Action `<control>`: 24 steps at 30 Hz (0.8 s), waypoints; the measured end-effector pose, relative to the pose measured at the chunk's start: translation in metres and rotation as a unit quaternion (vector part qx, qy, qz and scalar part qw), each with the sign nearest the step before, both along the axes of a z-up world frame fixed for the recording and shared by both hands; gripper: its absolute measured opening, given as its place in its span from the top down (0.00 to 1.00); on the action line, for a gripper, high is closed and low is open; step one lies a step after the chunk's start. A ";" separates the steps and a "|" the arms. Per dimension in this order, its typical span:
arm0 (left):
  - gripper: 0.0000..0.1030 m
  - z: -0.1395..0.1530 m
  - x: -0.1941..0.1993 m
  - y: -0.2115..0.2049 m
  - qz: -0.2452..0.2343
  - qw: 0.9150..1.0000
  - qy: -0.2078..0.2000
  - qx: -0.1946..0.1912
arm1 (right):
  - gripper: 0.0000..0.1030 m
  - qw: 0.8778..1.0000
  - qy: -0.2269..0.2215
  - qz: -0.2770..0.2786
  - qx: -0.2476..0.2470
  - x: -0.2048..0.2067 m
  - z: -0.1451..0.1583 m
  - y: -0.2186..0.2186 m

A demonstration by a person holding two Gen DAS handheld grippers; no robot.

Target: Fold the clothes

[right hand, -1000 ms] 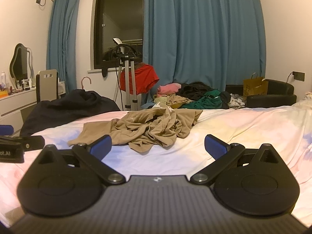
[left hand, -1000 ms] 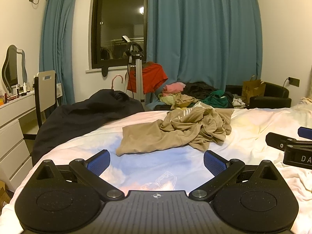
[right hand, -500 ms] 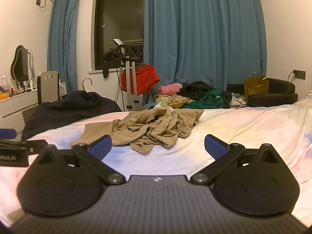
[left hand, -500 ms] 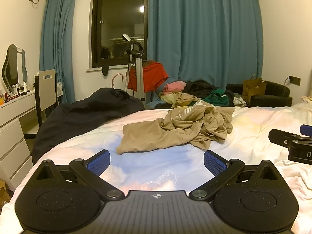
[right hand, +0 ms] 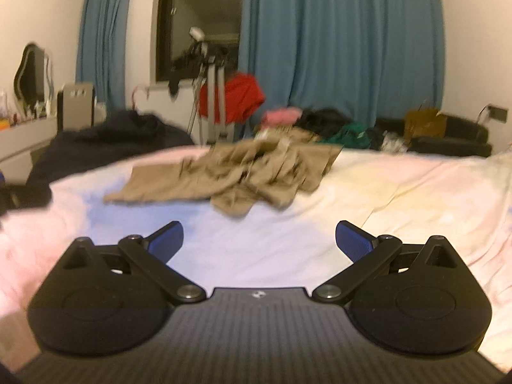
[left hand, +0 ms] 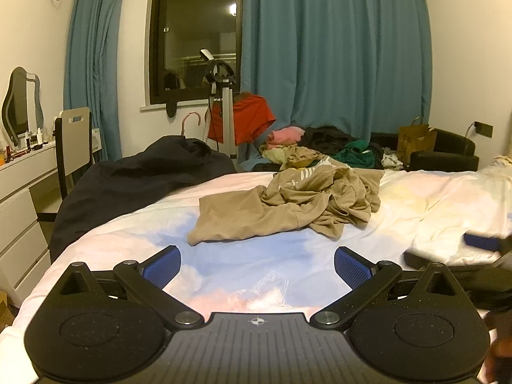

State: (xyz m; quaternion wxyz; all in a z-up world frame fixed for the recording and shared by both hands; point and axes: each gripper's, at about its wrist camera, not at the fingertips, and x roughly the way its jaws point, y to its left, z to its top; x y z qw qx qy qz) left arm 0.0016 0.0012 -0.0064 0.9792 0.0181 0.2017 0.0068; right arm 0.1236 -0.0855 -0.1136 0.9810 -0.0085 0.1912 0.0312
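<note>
A crumpled tan garment (left hand: 288, 204) lies in a heap on the bed, one flat part stretching out to its left. My left gripper (left hand: 257, 267) hovers open over the sheet, short of the garment, with nothing between its blue pads. In the right wrist view the same tan garment (right hand: 236, 176) is blurred by motion. My right gripper (right hand: 259, 244) is open too, empty, over the sheet nearer than the cloth. The right gripper's blurred tip (left hand: 480, 243) shows at the left wrist view's right edge.
The bed (left hand: 262, 275) carries a pale sky-print sheet. A dark blanket (left hand: 134, 179) drapes over its left side. Beyond the bed stand a tripod (left hand: 224, 108) with a red cloth (left hand: 249, 121), a clothes pile (left hand: 320, 147), a black armchair (left hand: 448, 156), and a white dresser (left hand: 19, 192) with chair at left.
The right gripper has risen and tilted, so the garment now sits lower in its blurred view. In the left wrist view it has dropped lower at the right edge. The garment has not moved.
</note>
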 end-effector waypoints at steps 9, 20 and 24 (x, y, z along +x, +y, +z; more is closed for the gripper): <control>0.00 -0.007 0.002 -0.005 0.003 1.000 0.007 0.016 | 0.00 0.994 0.089 0.062 -0.023 0.028 -0.065 0.018; 0.00 -0.016 0.003 -0.006 0.010 0.999 0.021 0.026 | 0.00 0.991 0.095 0.084 -0.030 0.017 -0.086 0.028; 0.00 -0.018 0.002 -0.006 0.012 0.999 0.025 0.028 | 0.00 0.990 0.108 0.089 0.003 0.025 -0.086 0.017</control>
